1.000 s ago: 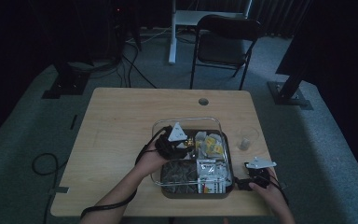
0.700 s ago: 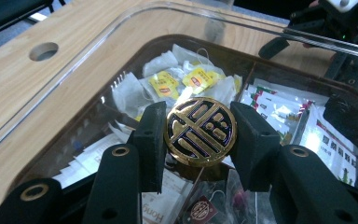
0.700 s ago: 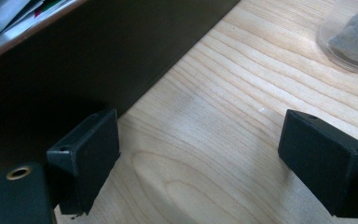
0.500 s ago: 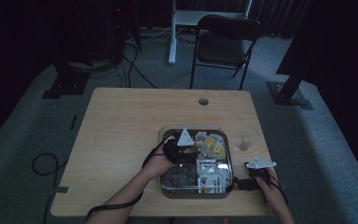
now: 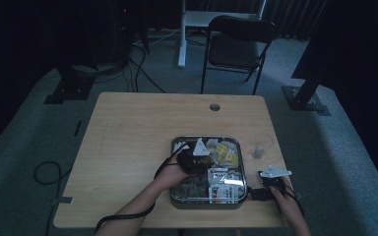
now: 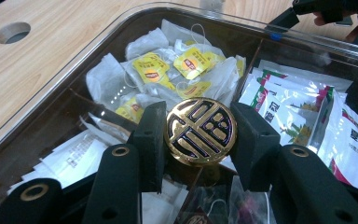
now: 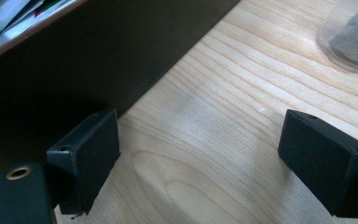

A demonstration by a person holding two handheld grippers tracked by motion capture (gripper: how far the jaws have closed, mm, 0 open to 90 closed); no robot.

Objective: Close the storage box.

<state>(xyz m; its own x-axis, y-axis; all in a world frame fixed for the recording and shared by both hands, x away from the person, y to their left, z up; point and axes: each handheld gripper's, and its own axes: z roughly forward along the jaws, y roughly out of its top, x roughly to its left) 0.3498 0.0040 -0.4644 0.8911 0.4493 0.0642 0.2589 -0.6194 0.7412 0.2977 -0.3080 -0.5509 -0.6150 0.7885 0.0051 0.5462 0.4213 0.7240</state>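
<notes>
A dark compartment box (image 5: 208, 202) of tea sits at the table's near right. Its clear lid (image 6: 98, 42) has a round gold-and-black knob (image 6: 200, 130). My left gripper (image 6: 200, 136) is shut on that knob, over the box's middle (image 5: 197, 156). Under the lid lie yellow-tagged tea bags (image 6: 168, 70) and white printed sachets (image 6: 298, 112). Whether the lid rests fully on the box I cannot tell. My right gripper (image 7: 200, 154) stands open just above the bare wood, right beside the box's dark outer wall (image 7: 74, 60), at the box's right (image 5: 271, 180).
A small clear cup (image 5: 261, 146) stands on the table just beyond my right gripper, also seen as the cup (image 7: 354, 37). The wooden table (image 5: 128, 147) has a cable hole (image 5: 214, 106) at the back. A folding chair (image 5: 236, 49) stands behind the table.
My left gripper has carried the lid by its knob to the right and a little nearer, so it now sits square over the box. The right gripper has barely moved.
</notes>
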